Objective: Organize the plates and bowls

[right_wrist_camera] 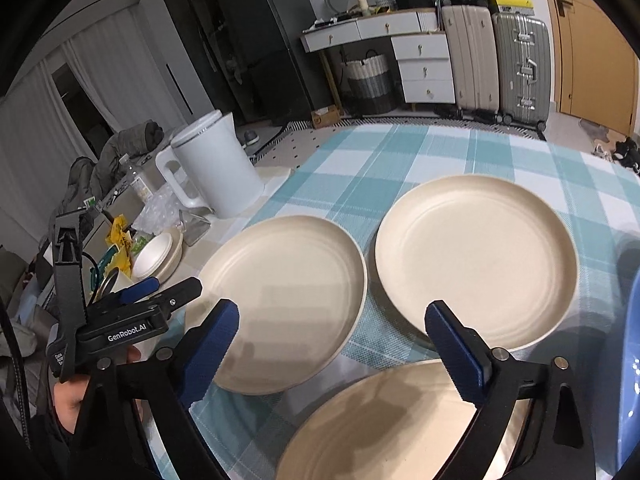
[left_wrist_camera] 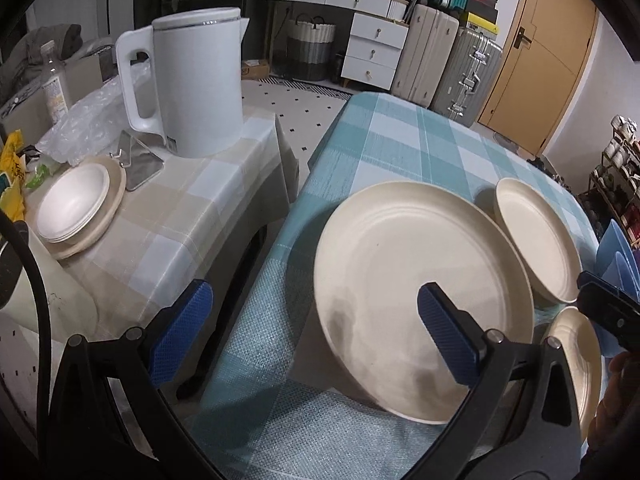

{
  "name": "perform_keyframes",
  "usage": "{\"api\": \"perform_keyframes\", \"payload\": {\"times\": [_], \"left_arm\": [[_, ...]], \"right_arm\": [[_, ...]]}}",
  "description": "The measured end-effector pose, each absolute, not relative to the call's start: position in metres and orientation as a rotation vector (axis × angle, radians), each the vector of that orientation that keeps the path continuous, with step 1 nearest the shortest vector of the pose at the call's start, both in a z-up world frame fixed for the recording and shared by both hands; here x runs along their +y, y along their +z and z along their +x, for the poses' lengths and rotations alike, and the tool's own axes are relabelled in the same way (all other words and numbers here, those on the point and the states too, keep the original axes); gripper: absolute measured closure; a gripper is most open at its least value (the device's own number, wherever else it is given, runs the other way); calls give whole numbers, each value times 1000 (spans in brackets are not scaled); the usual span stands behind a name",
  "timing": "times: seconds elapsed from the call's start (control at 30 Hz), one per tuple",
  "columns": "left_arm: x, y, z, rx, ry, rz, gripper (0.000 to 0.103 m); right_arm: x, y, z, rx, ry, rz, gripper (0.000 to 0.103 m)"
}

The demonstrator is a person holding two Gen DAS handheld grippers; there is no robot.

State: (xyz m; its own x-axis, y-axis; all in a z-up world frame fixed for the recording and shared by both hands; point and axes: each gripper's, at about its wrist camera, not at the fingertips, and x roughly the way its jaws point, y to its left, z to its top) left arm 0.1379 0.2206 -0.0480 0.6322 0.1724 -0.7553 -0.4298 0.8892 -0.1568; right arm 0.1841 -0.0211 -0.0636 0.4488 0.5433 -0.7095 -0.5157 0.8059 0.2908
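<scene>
Three cream plates lie on the teal checked tablecloth. In the right wrist view one plate is at the left, a second plate at the right and a third plate nearest, under my right gripper, which is open and holds nothing. My left gripper is open too. Its right finger hangs over the left plate, and its left finger is over the gap between the tables. A white bowl sits on a cream plate on the side table.
A white kettle, a clear stand, a bottle and crumpled plastic crowd the beige side table. A dark gap separates the two tables. Something blue stands at the right edge. Suitcases and drawers line the far wall.
</scene>
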Motion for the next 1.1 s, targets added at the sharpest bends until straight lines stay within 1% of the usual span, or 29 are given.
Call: {"api": "perform_keyframes", "payload": {"times": [0.13, 0.23, 0.27, 0.33, 0.4, 0.47, 0.5, 0.67, 0.83, 0.9, 0.93, 1.0, 1.1], "left_arm": [[218, -55, 140, 834, 342, -337, 1], [216, -59, 141, 841, 338, -341, 4], [216, -61, 142, 844, 333, -347, 5], [217, -63, 142, 851, 329, -355, 7], [216, -66, 143, 861, 324, -358, 13], [216, -68, 144, 869, 321, -361, 16], [215, -69, 144, 870, 317, -363, 18], [215, -69, 143, 869, 312, -365, 20], [215, -70, 143, 872, 297, -368, 25], [214, -71, 143, 879, 289, -365, 31], [214, -71, 144, 878, 290, -359, 32], [213, -71, 143, 880, 283, -357, 37], [212, -71, 143, 879, 281, -353, 44]], "right_arm": [[-15, -77, 191, 926, 666, 26, 13], [-11, -85, 195, 951, 682, 32, 15], [-9, -88, 196, 953, 685, 29, 15], [-4, -92, 196, 957, 688, 11, 19], [-1, -96, 197, 967, 697, 9, 21], [3, -100, 198, 973, 700, -3, 23], [4, -100, 197, 975, 698, -9, 25], [11, -110, 202, 1003, 685, -24, 33], [15, -118, 208, 1023, 668, -28, 44], [15, -118, 208, 1025, 667, -28, 49], [15, -119, 208, 1024, 665, -33, 51], [16, -119, 208, 1022, 661, -35, 55], [16, -120, 208, 1025, 663, -39, 58]]}}
